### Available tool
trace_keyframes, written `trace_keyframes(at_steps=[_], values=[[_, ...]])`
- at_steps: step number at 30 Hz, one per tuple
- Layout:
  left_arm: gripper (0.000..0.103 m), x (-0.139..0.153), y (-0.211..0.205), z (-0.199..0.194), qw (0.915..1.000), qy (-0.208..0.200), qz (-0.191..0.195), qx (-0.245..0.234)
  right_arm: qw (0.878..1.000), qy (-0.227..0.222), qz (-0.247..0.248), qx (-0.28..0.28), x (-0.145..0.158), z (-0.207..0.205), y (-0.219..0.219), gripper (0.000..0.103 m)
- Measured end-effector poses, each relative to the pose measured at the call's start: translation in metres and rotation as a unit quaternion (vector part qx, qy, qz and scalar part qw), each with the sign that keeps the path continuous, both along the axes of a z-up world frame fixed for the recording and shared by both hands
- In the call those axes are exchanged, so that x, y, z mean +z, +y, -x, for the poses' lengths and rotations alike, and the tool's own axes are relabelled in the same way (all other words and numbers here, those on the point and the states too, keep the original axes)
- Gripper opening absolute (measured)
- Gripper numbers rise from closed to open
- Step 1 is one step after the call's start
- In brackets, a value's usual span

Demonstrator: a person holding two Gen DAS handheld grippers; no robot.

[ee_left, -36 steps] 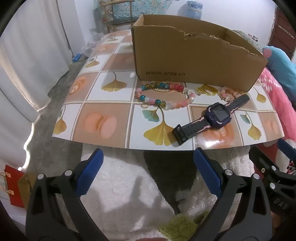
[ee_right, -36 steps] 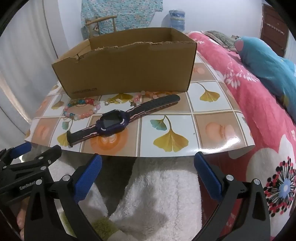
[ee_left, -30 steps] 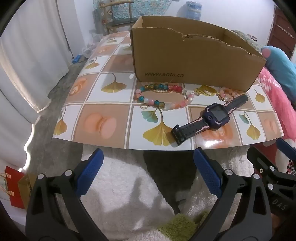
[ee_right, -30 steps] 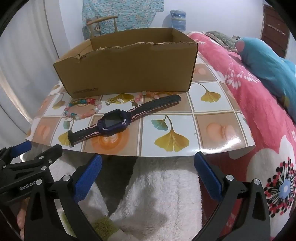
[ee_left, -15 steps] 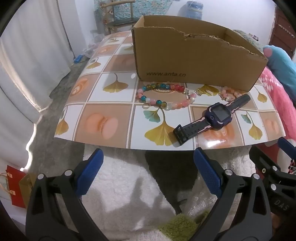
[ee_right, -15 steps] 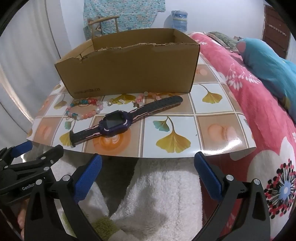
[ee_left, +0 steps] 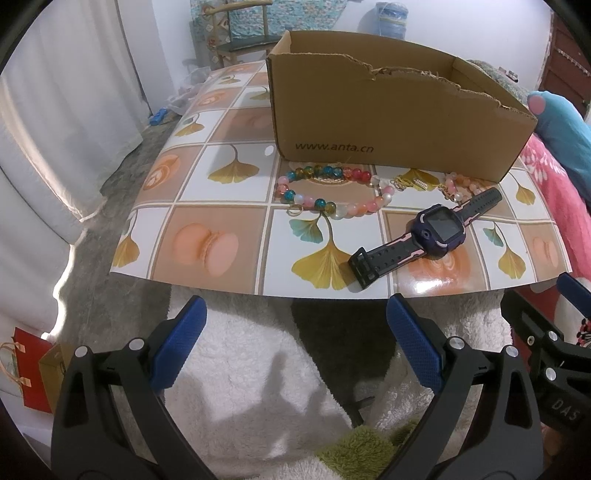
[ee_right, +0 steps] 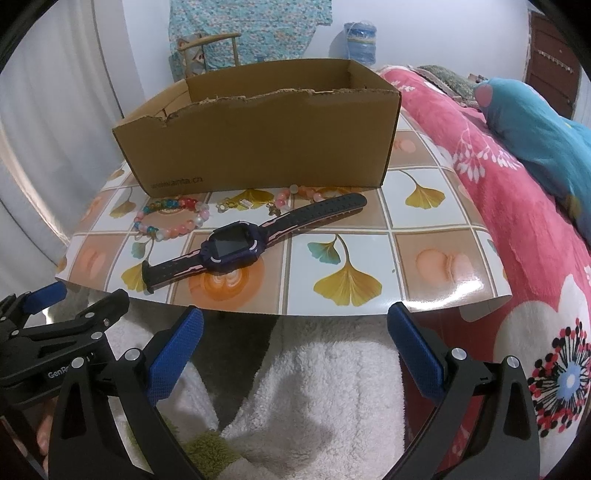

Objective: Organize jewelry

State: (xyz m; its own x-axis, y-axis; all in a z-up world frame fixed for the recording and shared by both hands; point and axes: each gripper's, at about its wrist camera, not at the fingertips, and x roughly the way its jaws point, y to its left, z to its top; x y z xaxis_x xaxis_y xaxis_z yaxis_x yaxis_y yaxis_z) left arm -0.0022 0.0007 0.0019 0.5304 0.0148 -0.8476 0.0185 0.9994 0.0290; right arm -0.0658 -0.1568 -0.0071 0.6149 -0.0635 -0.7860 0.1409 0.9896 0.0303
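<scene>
A purple and black watch point(ee_left: 430, 233) point(ee_right: 243, 243) lies flat on the patterned table point(ee_left: 221, 206) point(ee_right: 436, 236). A multicoloured bead bracelet point(ee_left: 328, 192) point(ee_right: 173, 218), a small gold piece point(ee_left: 410, 182) point(ee_right: 236, 203) and a pink bead bracelet point(ee_left: 460, 184) point(ee_right: 295, 195) lie in front of an open cardboard box point(ee_left: 391, 122) point(ee_right: 258, 140). My left gripper point(ee_left: 295, 343) and right gripper point(ee_right: 295, 343) are both open and empty, held below and in front of the table's near edge.
White fluffy fabric point(ee_left: 240, 369) point(ee_right: 332, 387) lies under the grippers. A pink floral bedspread point(ee_right: 517, 206) and a blue pillow point(ee_right: 535, 122) are to the right. White curtains point(ee_left: 55, 110) hang on the left. A wooden chair point(ee_left: 236, 33) stands behind the table.
Both grippers have drifted slightly; the table and the items look a little nearer. Nothing on the table has moved.
</scene>
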Motion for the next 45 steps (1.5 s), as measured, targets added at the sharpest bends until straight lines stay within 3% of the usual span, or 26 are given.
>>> trace_keyframes(at_steps=[45], values=[[0.094,-0.0016,0.0050,0.0020,1.0000,0.003,-0.004,0.004,1.000,0.002,0.000,0.007,0.0000,-0.0005,0.0042,0.097]])
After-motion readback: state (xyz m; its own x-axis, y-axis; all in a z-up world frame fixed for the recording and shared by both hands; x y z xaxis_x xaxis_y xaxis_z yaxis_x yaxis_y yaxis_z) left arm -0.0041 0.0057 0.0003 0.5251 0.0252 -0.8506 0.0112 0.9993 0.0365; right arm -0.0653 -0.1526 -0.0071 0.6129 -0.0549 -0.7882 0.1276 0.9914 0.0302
